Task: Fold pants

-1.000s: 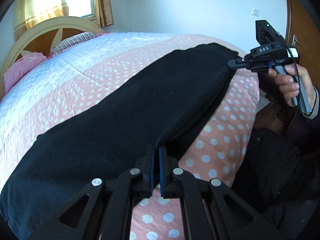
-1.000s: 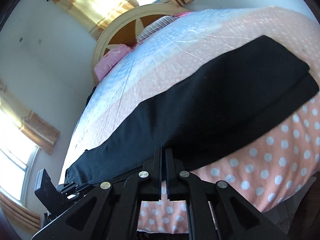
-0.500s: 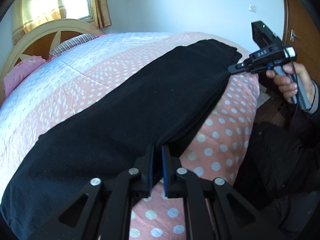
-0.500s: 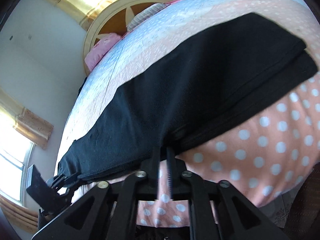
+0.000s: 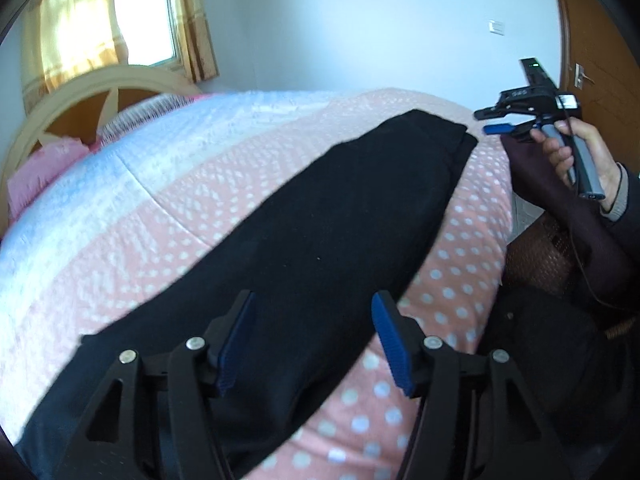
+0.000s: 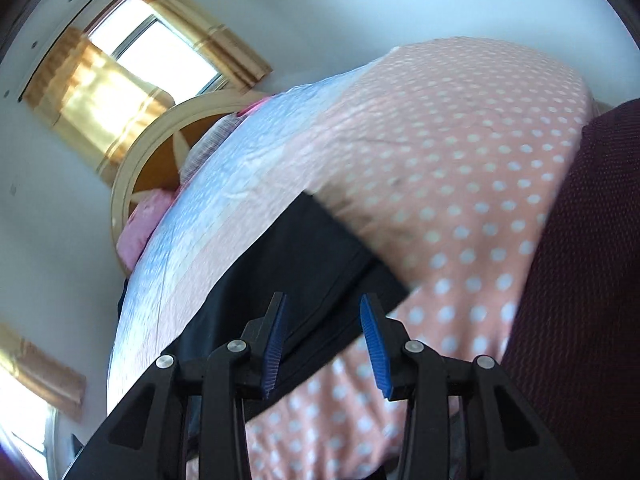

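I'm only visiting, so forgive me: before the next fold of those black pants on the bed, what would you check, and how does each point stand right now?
1. Left gripper open: ok.
2. Right gripper open: ok.
3. Black fleece pants lying long and flat on the pink polka-dot quilt: ok.
4. Legs stacked evenly: not ok, a lower layer peeks out at the far end.
5. Near end of the pants in view: cannot tell, the fingers hide it.

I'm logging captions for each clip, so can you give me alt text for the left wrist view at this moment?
Black pants lie stretched lengthwise along a pink polka-dot bedspread, with the open left tool just above their near end, holding nothing. At the far end, a hand holds the right tool, also open, just clear of the pants. A headboard and curtained window sit behind.
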A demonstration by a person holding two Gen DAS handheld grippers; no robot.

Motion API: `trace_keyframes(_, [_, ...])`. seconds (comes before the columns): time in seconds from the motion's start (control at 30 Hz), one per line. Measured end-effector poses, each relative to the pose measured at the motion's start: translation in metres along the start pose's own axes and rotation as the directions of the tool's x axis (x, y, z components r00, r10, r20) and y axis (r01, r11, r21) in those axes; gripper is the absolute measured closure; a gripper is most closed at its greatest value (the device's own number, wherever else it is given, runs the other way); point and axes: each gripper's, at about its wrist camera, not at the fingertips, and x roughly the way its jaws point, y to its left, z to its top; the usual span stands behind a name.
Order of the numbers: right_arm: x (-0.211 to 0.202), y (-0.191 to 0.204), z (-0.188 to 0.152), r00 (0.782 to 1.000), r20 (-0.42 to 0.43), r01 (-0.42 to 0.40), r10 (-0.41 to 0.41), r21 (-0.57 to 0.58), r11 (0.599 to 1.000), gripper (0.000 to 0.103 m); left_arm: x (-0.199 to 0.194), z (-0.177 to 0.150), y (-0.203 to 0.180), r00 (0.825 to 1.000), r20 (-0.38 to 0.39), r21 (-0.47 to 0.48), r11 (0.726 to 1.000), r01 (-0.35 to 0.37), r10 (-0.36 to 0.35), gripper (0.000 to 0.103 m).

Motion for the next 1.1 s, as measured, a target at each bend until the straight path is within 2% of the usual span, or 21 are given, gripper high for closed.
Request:
trace_keyframes(0.1, [0.009, -0.006, 0.007, 1.000, -0.010, 0.010, -0.010, 0.015, 1.000, 0.064, 0.019, -0.006, 0.007, 0.999, -0.039, -0.042, 0.999, 0.004, -0.005, 0.040])
trace_keyframes(0.17, [0.014, -0.005, 0.010, 1.000, -0.011, 0.017, -0.017, 0.012, 1.000, 0.064, 0.022, -0.009, 0.015, 0.997, -0.053, -0.097, 0.994, 0.041, -0.047, 0.038])
trace_keyframes(0.23, [0.022, -0.006, 0.011, 0.999, -0.020, 0.025, -0.025, 0.011, 1.000, 0.064, 0.021, -0.010, 0.024, 0.996, -0.056, -0.140, 0.989, 0.055, -0.064, 0.029])
trace_keyframes(0.3, [0.029, -0.005, 0.013, 0.999, -0.020, 0.035, -0.034, 0.008, 0.999, 0.064, 0.024, -0.013, 0.028, 0.994, -0.064, -0.166, 0.983, 0.074, -0.086, 0.027])
trace_keyframes(0.37, [0.035, -0.001, 0.014, 0.999, -0.026, 0.025, -0.025, -0.004, 1.000, 0.079, 0.022, -0.014, 0.030, 0.994, -0.054, -0.171, 0.982, 0.084, -0.095, 0.027])
trace_keyframes(0.4, [0.035, 0.001, 0.015, 0.999, -0.018, 0.029, -0.029, -0.010, 1.000, 0.092, 0.021, -0.015, 0.029, 0.994, -0.053, -0.167, 0.983, 0.081, -0.091, 0.027])
trace_keyframes(0.47, [0.033, 0.010, 0.016, 0.999, 0.004, 0.033, -0.033, -0.031, 0.999, 0.096, 0.023, -0.015, 0.027, 0.995, -0.051, -0.159, 0.984, 0.077, -0.086, 0.026])
trace_keyframes(0.67, [-0.013, 0.031, 0.014, 0.995, 0.100, 0.025, -0.017, -0.085, 0.996, 0.098, 0.025, -0.013, 0.030, 0.994, -0.042, -0.171, 0.981, 0.091, -0.100, 0.026])
trace_keyframes(0.77, [-0.006, 0.023, 0.012, 0.995, 0.080, 0.069, -0.062, -0.092, 0.993, 0.098, 0.024, -0.014, 0.032, 0.994, -0.038, -0.174, 0.980, 0.097, -0.105, 0.026])
trace_keyframes(0.93, [0.029, -0.008, 0.007, 0.995, -0.026, 0.101, -0.101, -0.021, 0.995, 0.097, 0.024, -0.014, 0.033, 0.994, -0.036, -0.175, 0.980, 0.098, -0.106, 0.026])
trace_keyframes(0.97, [0.027, -0.008, 0.009, 0.995, -0.019, 0.097, -0.097, -0.015, 0.995, 0.097, 0.024, -0.015, 0.033, 0.994, -0.035, -0.176, 0.979, 0.099, -0.106, 0.026])
trace_keyframes(1.0, [0.022, -0.007, 0.012, 0.993, -0.008, 0.117, -0.117, -0.015, 0.993, 0.092, 0.024, -0.015, 0.033, 0.994, -0.035, -0.176, 0.979, 0.099, -0.107, 0.026])
trace_keyframes(1.03, [0.016, -0.008, 0.013, 0.990, 0.015, 0.143, -0.143, -0.015, 0.990, 0.077, 0.024, -0.015, 0.034, 0.994, -0.035, -0.176, 0.979, 0.100, -0.107, 0.026])
trace_keyframes(1.1, [0.001, -0.010, 0.017, 0.981, 0.084, 0.177, -0.177, 0.006, 0.984, 0.057, 0.025, -0.015, 0.034, 0.993, -0.035, -0.175, 0.979, 0.105, -0.112, 0.025])
